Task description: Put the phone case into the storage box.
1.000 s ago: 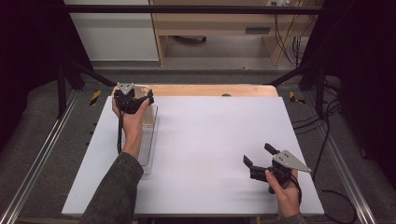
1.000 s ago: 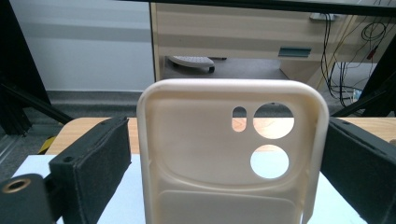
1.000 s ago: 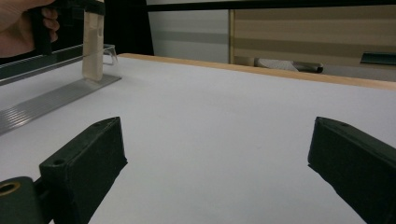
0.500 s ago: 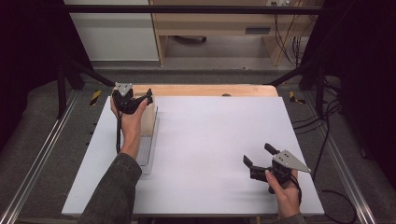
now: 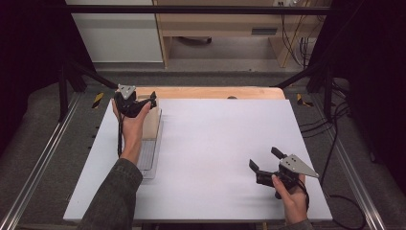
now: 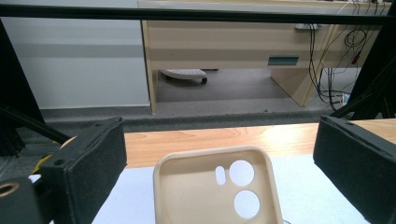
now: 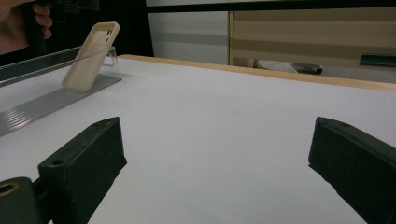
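Observation:
A beige phone case (image 5: 152, 121) leans upright against a clear acrylic stand (image 5: 147, 157) at the table's far left. In the left gripper view the case (image 6: 196, 193) shows its inner side and camera cut-outs, low between the wide-apart jaws and touching neither. My left gripper (image 5: 141, 103) hovers just above the case's top edge, open (image 6: 220, 158). My right gripper (image 5: 265, 159) is open near the front right of the table, holding nothing (image 7: 219, 163). From there the case (image 7: 91, 58) and the stand (image 7: 46, 105) show far off at the upper left.
The white tabletop (image 5: 215, 139) has a wooden strip (image 5: 210, 92) along its far edge. Metal rails (image 5: 43, 163) run along the left side and cables (image 5: 335, 158) lie at the right. A wooden desk (image 6: 224, 46) stands beyond the table.
The left hand and gripper have shifted slightly, and more of the beige case shows beside the hand. The right gripper has stayed where it was.

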Demonstrator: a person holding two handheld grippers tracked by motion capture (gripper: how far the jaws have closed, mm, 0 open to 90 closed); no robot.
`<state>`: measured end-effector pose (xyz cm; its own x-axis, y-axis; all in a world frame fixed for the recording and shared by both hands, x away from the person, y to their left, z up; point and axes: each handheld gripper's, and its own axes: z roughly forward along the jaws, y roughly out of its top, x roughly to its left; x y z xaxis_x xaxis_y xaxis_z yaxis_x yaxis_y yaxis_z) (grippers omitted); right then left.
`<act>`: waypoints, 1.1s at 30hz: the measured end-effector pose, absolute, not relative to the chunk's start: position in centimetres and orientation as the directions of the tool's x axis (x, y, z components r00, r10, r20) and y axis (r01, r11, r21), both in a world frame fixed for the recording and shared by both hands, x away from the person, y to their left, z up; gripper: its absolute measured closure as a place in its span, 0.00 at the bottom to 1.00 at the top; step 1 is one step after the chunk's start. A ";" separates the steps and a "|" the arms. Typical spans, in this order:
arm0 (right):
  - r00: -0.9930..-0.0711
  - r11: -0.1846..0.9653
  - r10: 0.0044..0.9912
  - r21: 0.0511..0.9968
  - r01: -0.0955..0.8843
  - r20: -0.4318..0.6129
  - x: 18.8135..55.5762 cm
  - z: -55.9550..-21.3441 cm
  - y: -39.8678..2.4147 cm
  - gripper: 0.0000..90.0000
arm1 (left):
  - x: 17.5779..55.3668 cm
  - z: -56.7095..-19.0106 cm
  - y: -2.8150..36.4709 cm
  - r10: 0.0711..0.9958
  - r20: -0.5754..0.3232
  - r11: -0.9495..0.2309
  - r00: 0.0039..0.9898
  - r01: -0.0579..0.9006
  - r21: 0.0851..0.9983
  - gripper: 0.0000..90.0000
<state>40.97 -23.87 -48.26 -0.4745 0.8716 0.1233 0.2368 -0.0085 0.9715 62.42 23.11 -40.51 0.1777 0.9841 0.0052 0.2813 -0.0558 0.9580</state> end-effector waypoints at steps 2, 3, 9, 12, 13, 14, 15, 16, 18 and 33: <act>-0.475 -0.008 0.871 0.971 0.237 0.123 41.0 -48.3 -23.9 0.04 | 62.4 -40.5 23.1 0.984 0.003 -0.054 0.177 0.285 0.957 0.02; -0.475 -0.008 0.872 0.971 0.237 0.123 41.0 -48.3 -23.8 0.04 | 62.4 -40.5 23.2 0.984 0.002 -0.053 0.178 0.286 0.957 0.02; -0.475 -0.007 0.872 0.971 0.237 0.122 41.0 -48.3 -23.8 0.04 | 62.3 -40.5 23.1 0.982 -0.001 -0.055 0.188 0.292 0.955 0.03; -0.475 -0.006 0.872 0.972 0.236 0.121 41.0 -48.3 -23.8 0.04 | 62.1 -40.3 23.0 0.981 -0.001 -0.057 0.194 0.289 0.956 0.03; -0.475 -0.006 0.872 0.972 0.235 0.120 41.0 -48.3 -23.8 0.04 | 62.1 -40.3 23.0 0.980 0.001 -0.059 0.199 0.289 0.956 0.03; -0.475 -0.005 0.872 0.972 0.236 0.120 41.0 -48.3 -23.8 0.04 | 62.1 -40.3 22.9 0.979 0.003 -0.063 0.204 0.288 0.956 0.03; -0.475 -0.005 0.872 0.972 0.235 0.120 41.0 -48.3 -23.8 0.04 | 62.0 -40.2 22.9 0.978 0.006 -0.067 0.208 0.288 0.955 0.03; -0.475 -0.005 0.872 0.972 0.235 0.120 40.9 -48.3 -23.8 0.04 | 61.9 -40.2 22.8 0.977 0.012 -0.074 0.212 0.288 0.955 0.03; -0.476 -0.006 0.871 0.972 0.234 0.120 40.9 -48.2 -23.8 0.04 | 61.8 -40.1 22.7 0.975 0.022 -0.087 0.223 0.288 0.954 0.03; -0.474 0.001 0.873 0.972 0.234 0.113 40.8 -48.2 -23.7 0.04 | 60.5 -39.6 21.9 0.956 0.023 -0.114 0.292 0.297 0.948 0.02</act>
<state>40.82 -23.75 -48.23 -0.4742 0.8732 0.1128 0.2336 0.0012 0.9723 60.47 21.93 -39.56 0.2918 0.9562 0.0233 0.2970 -0.1138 0.9481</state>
